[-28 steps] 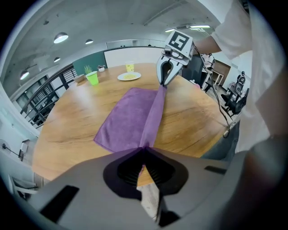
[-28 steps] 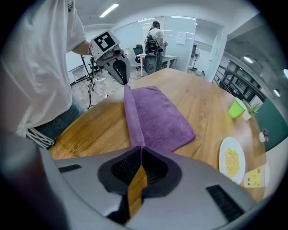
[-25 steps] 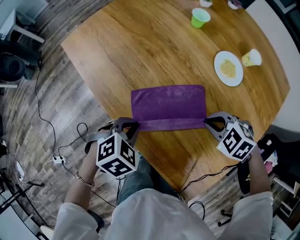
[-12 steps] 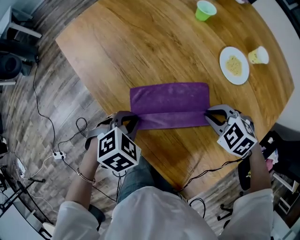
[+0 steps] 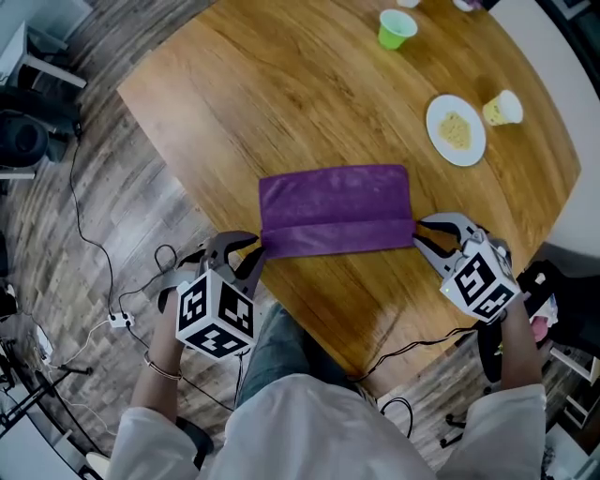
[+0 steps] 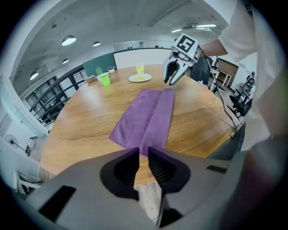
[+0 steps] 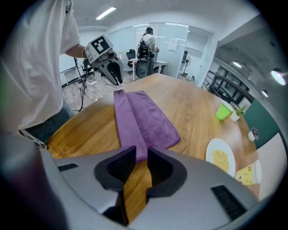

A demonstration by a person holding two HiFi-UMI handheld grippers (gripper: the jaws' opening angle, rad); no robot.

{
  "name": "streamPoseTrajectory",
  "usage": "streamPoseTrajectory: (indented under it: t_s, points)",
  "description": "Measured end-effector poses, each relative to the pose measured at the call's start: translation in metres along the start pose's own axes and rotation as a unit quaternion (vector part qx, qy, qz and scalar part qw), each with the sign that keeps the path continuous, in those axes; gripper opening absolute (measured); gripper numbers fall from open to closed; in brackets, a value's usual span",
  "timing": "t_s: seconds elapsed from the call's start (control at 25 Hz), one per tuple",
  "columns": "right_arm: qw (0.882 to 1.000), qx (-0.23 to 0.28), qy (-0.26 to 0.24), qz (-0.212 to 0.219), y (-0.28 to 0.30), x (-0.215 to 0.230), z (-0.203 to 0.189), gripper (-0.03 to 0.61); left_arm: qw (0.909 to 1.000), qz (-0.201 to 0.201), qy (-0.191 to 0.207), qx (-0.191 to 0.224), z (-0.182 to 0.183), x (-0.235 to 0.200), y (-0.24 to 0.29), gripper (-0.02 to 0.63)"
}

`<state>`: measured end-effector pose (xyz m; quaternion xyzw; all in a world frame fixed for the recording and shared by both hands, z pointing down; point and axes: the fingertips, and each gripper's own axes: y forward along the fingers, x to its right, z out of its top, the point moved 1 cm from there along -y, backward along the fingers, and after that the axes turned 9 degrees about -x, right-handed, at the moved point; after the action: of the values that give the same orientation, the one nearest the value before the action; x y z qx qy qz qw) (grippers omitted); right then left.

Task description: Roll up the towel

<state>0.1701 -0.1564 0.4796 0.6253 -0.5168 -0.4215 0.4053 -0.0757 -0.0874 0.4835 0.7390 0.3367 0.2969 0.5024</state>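
Observation:
A purple towel (image 5: 336,208) lies flat on the round wooden table (image 5: 281,103), its near long edge folded over into a narrow band (image 5: 337,237). My left gripper (image 5: 246,251) hangs just off the band's left end, over the table's edge. Its jaws have just been opening and stand a narrow gap apart with nothing between them; the towel (image 6: 146,119) lies beyond the left gripper (image 6: 143,155). My right gripper (image 5: 427,234) sits at the band's right end. Its jaws have also just been opening, showing bare wood in the gap of the right gripper (image 7: 141,155), with the towel (image 7: 139,119) just ahead.
A green cup (image 5: 397,28), a white plate with food (image 5: 456,131) and a tipped yellow cup (image 5: 502,110) stand at the far right of the table. Cables (image 5: 112,281) trail over the floor at the left. The table's near edge runs just below the towel.
Both grippers have let go of the folded band. The left one has drawn back towards the person, off the towel's left end. The band stays lying on the towel.

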Motion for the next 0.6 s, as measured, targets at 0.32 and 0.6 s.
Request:
streamPoseTrajectory:
  t_s: [0.32, 0.6]
  points:
    - [0.997, -0.027, -0.075, 0.006, 0.021, -0.044, -0.005, 0.075, 0.9968, 0.0, 0.078, -0.012, 0.001, 0.042, 0.024, 0.066]
    - [0.995, -0.035, -0.092, -0.019, 0.034, -0.037, -0.006, 0.032, 0.9957, 0.024, 0.088, -0.014, 0.0, 0.033, 0.037, 0.055]
